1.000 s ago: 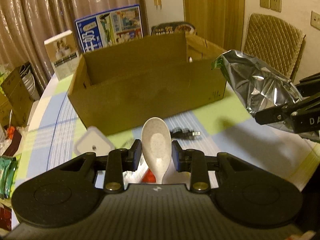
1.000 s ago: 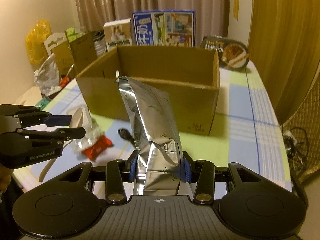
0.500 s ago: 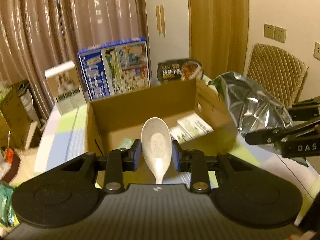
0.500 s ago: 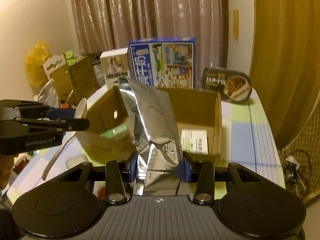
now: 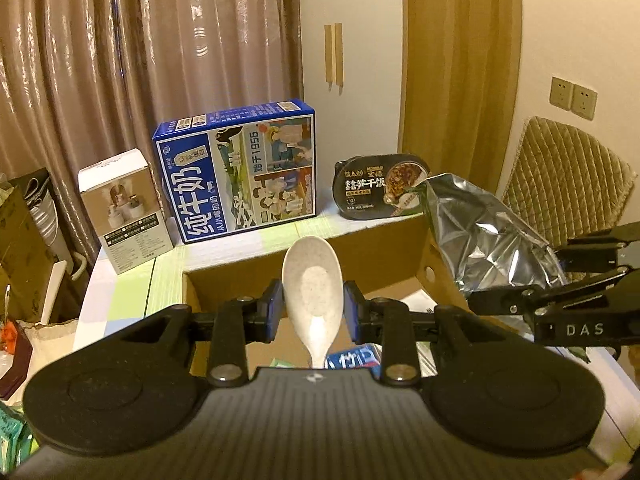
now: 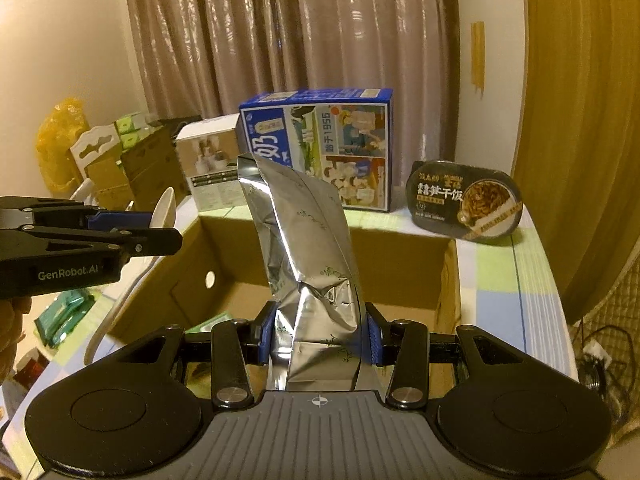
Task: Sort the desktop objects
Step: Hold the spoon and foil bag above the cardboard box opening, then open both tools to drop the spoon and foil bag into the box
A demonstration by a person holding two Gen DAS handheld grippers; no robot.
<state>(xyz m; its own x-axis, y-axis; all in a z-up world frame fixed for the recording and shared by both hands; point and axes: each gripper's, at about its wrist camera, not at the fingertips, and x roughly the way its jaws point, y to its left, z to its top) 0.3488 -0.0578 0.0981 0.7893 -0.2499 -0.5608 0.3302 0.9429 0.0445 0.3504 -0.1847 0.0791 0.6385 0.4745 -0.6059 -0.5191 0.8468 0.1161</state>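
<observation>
Room: dim warm light, brown curtains (image 5: 140, 60) across upper left and centre of both views, pale wall and wooden panel at right. Surface: table with checked cloth (image 6: 520, 280) in green, blue and white.

Cardboard box (image 5: 400, 240) open-topped, centre of both frames; some packets lie on its floor, not readable. Behind it: blue milk carton case (image 5: 240, 168), small white box (image 5: 124, 208), black ready-meal tray (image 5: 380, 190).

Left gripper (image 5: 313, 306): jaws narrow, clamped on the white spoon (image 5: 312, 280) at the lower part of the bowl, bowl upward, held above the box opening. Handle hangs down and out of view behind the gripper body.

Right gripper (image 6: 318, 338): jaws closed onto the lower part of the silver foil pouch (image 6: 304, 240), which stands up over the box.

Handling, judged: spoon rigid, light, smooth; grip on the curved bowl could slip, so the neck is a better hold. Pouch light, crinkly, yields under pressure; top leans and may flop. Hold low, near the creased fold.
</observation>
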